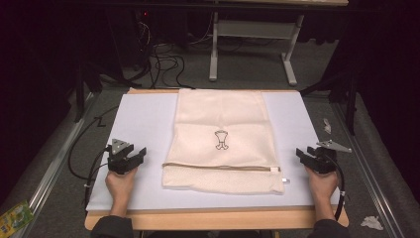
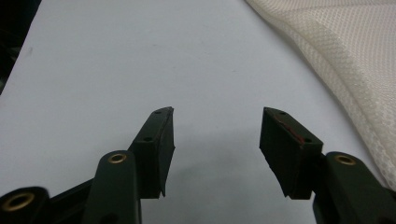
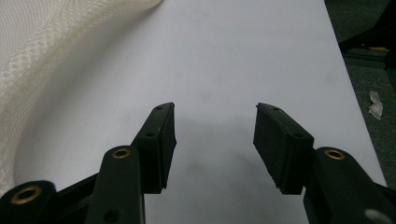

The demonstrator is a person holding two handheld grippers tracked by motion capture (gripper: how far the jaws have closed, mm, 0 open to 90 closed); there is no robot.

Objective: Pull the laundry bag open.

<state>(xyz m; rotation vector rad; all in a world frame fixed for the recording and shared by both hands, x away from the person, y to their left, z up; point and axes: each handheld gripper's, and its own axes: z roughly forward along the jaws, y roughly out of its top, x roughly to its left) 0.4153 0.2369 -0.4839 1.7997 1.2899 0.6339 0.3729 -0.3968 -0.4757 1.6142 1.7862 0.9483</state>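
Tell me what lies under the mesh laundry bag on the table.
The mesh laundry bag lies flat on a white sheet that covers the wooden table. The sheet shows all round the bag's sides; whatever lies directly beneath the bag is covered.

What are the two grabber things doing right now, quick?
Left gripper: open, holding nothing, over the white table cover beside the mesh laundry bag.
Right gripper: open, holding nothing, on the bag's other side.
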